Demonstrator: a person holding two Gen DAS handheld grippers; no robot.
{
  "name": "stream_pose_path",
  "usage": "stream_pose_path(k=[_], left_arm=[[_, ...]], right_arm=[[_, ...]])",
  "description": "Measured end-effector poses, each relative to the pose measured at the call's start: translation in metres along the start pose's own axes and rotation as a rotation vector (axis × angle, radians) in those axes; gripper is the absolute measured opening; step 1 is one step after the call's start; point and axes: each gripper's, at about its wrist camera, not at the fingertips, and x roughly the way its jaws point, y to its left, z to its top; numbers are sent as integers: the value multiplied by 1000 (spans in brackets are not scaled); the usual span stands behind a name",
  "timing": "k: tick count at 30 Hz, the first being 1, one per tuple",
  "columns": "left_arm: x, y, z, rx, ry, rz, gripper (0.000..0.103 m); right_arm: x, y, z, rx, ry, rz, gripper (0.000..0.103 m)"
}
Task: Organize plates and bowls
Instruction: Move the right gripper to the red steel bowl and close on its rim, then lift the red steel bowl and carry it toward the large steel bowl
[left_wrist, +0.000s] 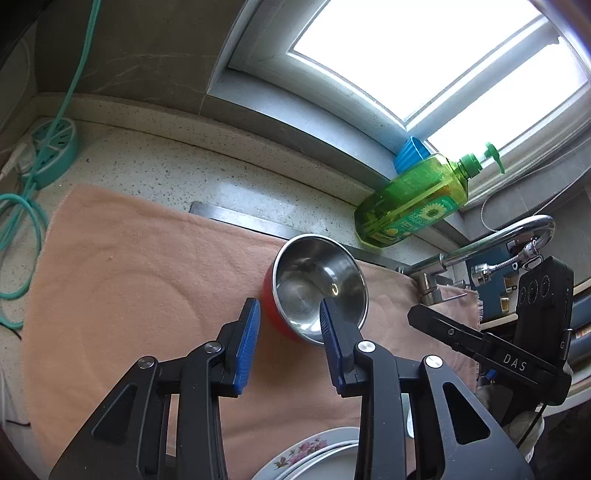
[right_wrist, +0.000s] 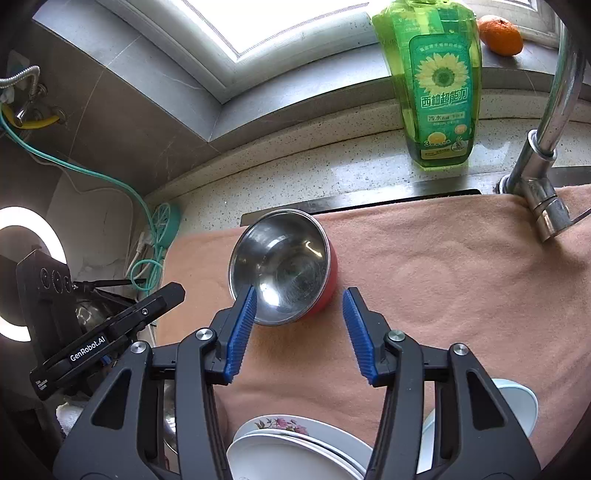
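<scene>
We saw 1 steel bowl (left_wrist: 319, 291) with a red outer wall standing on the peach towel (left_wrist: 129, 277) that covered the counter (left_wrist: 147, 166), near the towel's far edge and in front of the green dish-soap bottle (right_wrist: 434, 88). The bowl sat tilted, its open mouth turned toward our grippers.

Our left gripper (left_wrist: 290, 343) hung over the near part of the bowl with its jaws partly apart. In the left wrist view its right blue pad lay over the bowl's near rim, while the left pad sat just outside the red wall; we could not tell whether either pad touched. Nothing was clamped.

Our right gripper (right_wrist: 299, 332) also stood partly open, wider than the left. Its left pad overlapped the bowl's near-left rim, and its right pad was apart from the bowl, over bare towel. It held nothing.

At the near edge lay stacked plates (right_wrist: 291, 443), the floral 1 under plain white ones, with a pale blue dish (right_wrist: 517, 402) beside them. A chrome faucet (right_wrist: 543, 162) rose at the right, and an orange (right_wrist: 500, 35) sat on the window sill (right_wrist: 332, 85).
</scene>
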Motion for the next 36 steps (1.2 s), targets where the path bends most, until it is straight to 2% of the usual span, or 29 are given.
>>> stream_pose_path(k=[4, 7, 12, 14, 20, 23, 36], left_arm=[[12, 0, 7, 5, 19, 16, 27], [21, 2, 13, -6, 32, 22, 24], [34, 6, 18, -14, 58, 25, 22], [39, 7, 20, -16, 66, 27, 22], [49, 12, 23, -20, 87, 35, 22], [55, 13, 23, -23, 101, 35, 15], [62, 13, 25, -13, 109, 29, 8]], right_arm=[[14, -8, 7, 22, 21, 1, 43], [23, -12, 14, 30, 36, -13, 33], [35, -15, 20, 38, 53, -18, 30], [39, -16, 23, 39, 57, -24, 23], [49, -21, 27, 45, 80, -25, 20], [54, -21, 27, 41, 91, -24, 18], [62, -20, 28, 28, 105, -42, 10]])
